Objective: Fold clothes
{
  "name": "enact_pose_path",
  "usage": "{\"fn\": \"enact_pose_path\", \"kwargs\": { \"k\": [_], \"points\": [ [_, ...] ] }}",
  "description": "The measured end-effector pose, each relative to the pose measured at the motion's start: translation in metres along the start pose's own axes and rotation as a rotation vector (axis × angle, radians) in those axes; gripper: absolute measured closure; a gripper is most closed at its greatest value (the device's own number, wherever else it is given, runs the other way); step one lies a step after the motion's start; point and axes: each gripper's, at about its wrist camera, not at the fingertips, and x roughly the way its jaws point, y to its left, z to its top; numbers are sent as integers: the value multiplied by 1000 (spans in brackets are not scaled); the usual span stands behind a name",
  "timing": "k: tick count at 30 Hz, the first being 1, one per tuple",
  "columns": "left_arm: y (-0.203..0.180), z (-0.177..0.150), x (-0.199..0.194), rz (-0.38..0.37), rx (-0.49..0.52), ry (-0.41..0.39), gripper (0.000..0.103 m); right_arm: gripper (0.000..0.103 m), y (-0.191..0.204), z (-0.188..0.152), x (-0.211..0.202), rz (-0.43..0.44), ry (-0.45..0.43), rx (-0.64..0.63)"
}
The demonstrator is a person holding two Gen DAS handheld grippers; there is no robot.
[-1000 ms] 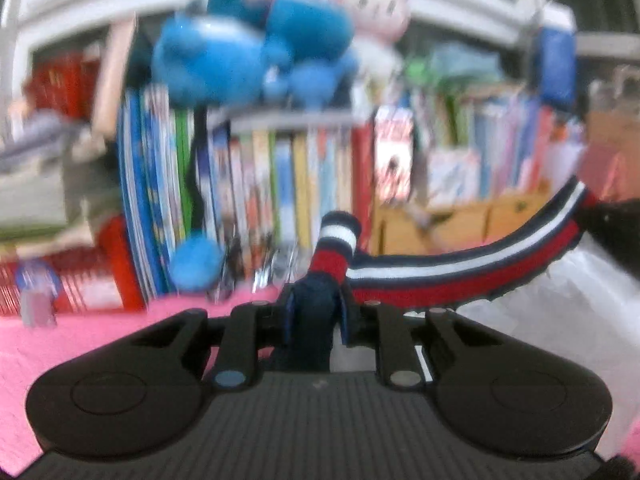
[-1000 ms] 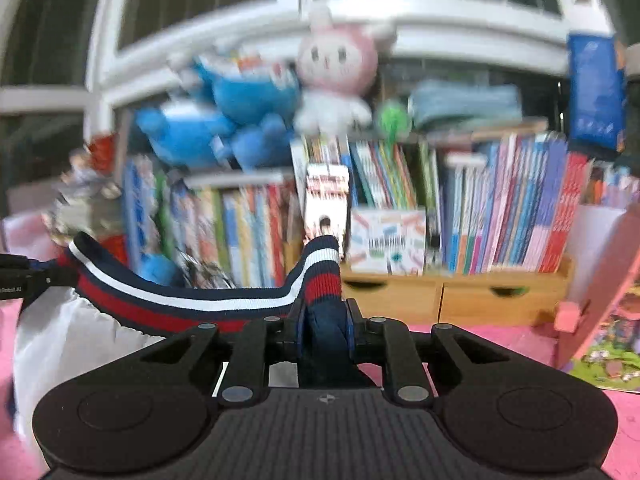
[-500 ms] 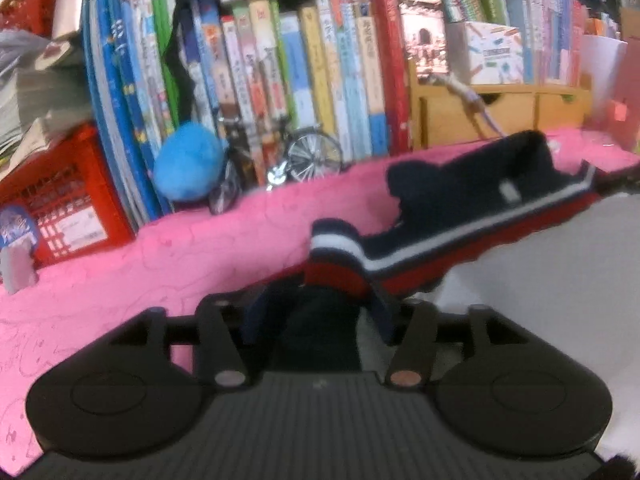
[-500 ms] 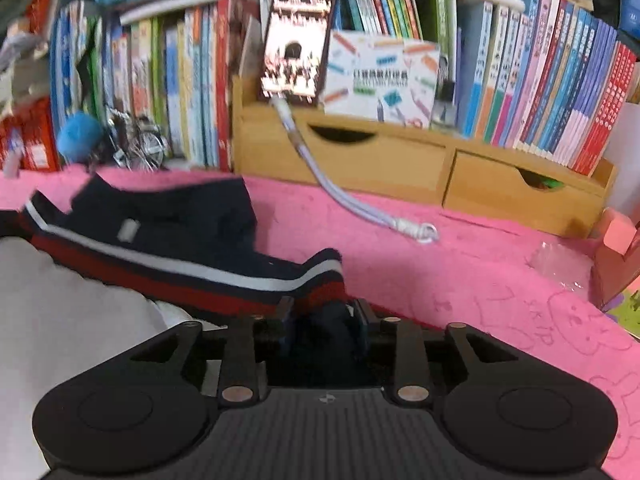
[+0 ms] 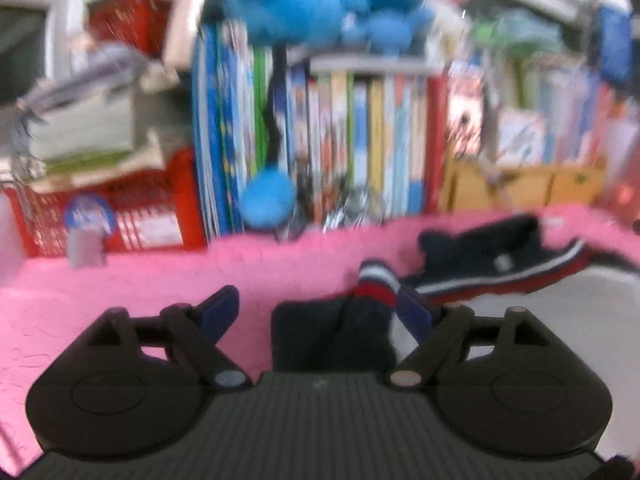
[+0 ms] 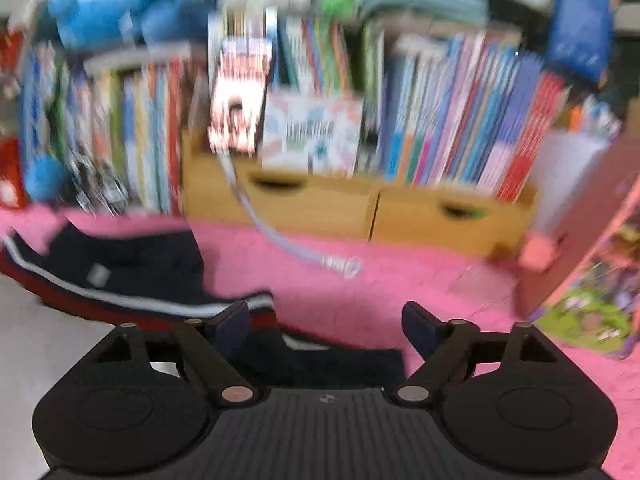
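The white knitted garment with a navy, white and red striped band (image 5: pixel 500 276) lies on the pink fuzzy cloth (image 5: pixel 160 276) that covers the surface, in front of a row of upright colourful books (image 5: pixel 360 148). We see its striped band run as a long line between our two tools: in the left wrist view it goes from the left gripper (image 5: pixel 316 312) away to the right, and in the right wrist view it goes from the right gripper (image 6: pixel 326 322) away to the left. So the long axis of the band is across us, and each gripper is at one end of it, neither clearly nearer. Both grippers have their fingers spread wide, with nothing clamped; the dark corners of the band lie just at the inner finger of each. The knit looks soft and thick, with a ribbed edge, and the white body seems smooth, though blur hides detail. Beyond the band a dark navy part of the garment lies bunched. We judge one fold is laid down; whether more folds are needed we cannot tell.
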Motion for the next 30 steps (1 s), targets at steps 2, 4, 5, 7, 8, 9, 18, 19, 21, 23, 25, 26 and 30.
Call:
{"fn": "enact_pose_path", "kwargs": {
  "k": [2, 4, 5, 7, 8, 9, 18, 19, 21, 23, 25, 26, 30],
  "points": [
    [-5, -6, -33, -27, -14, -51, 14, 11, -5, 3, -18, -15, -30, 0],
    [-15, -18, -61, -40, -18, -84, 13, 8, -7, -9, -43, -17, -42, 19],
    [-20, -24, -72, -46, -22, -92, 11, 8, -8, -15, -56, -17, -47, 30],
    [-32, -39, -86, -50, -40, -86, 10, 5, -10, -29, -82, -18, -57, 51],
    [-37, -46, -92, -51, -50, -82, 10, 4, -11, -35, -95, -18, -63, 62],
    [-43, -54, -99, -52, -58, -78, 10, 4, -12, -42, -109, -19, -68, 72],
    [-116, -75, -89, 111, 157, -112, 10, 9, 56, -98, -142, 78, -35, 166],
    [-121, -76, -83, 159, 212, -106, 10, 11, 71, -101, -139, 78, -25, 151],
    [-114, -80, -77, 193, 213, -74, 10, 14, 100, -109, -139, 90, -15, 74],
    [-99, -82, -73, 190, 135, -48, 10, 14, 119, -112, -142, 124, -9, 9],
    [-84, -82, -72, 172, 27, -34, 11, 14, 132, -108, -141, 150, -18, -24],
    [-81, -82, -74, 139, -10, -41, 11, 14, 138, -106, -141, 163, -24, -39],
    [-85, -83, -63, 81, -14, -1, 11, 30, 155, -83, -117, 234, -23, -13]
  ]
}}
